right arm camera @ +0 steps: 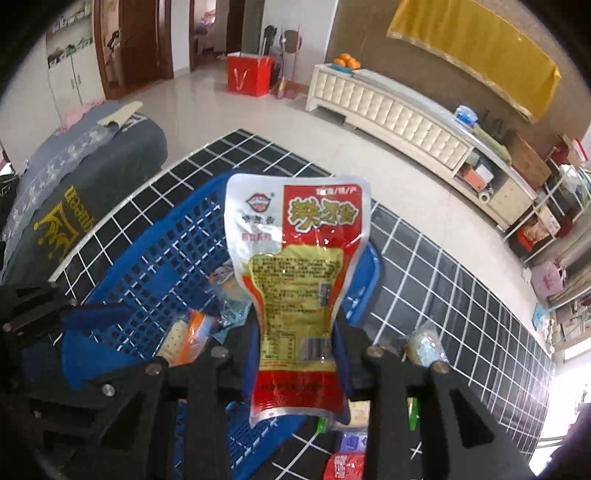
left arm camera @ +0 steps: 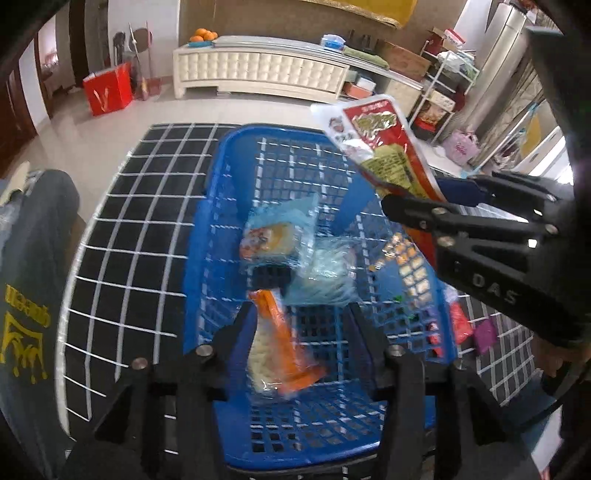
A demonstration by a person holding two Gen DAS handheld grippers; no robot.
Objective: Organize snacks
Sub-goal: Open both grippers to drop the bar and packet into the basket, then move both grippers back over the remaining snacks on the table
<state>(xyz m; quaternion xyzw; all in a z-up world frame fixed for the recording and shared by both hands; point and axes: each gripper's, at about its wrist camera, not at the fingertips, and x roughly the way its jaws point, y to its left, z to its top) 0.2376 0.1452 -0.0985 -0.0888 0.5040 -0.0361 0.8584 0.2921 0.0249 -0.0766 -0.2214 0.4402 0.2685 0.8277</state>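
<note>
— What's the right gripper [right arm camera: 297,345] doing?

— It's clamped on a red, white and yellow snack pouch [right arm camera: 295,273]. In the right wrist view the pouch stands upright in the middle of the frame, pinched low down between the two fingers. In the left wrist view the same pouch [left arm camera: 376,147] sits at the upper right, tilted, above the far right corner of the blue basket [left arm camera: 207,236], with the right gripper [left arm camera: 424,199] coming in from the right edge.

— And the left one?

— The left gripper [left arm camera: 301,325] is at the bottom centre of its own view, jaws spread apart over the basket. An orange-wrapped snack [left arm camera: 280,343] shows between the fingers, blurred; I can't tell if it touches either one.

— What's in the basket?

— A light blue packet [left arm camera: 280,232] near the middle and a clear-wrapped one [left arm camera: 325,273] just right of it, both smeared. More small packets [right arm camera: 345,465] lie on the black grid-patterned mat [right arm camera: 443,280] outside the basket, at the bottom of the right wrist view, and a wrapped cracker pack [right arm camera: 424,345] is just right of the fingers.

— Anything else around?

— A dark cushion with yellow lettering [left arm camera: 29,295] at the left edge, a red gift bag [left arm camera: 107,88] upper left, and a long cream cabinet [left arm camera: 266,70] across the top with oranges [left arm camera: 203,35] on it.
</note>
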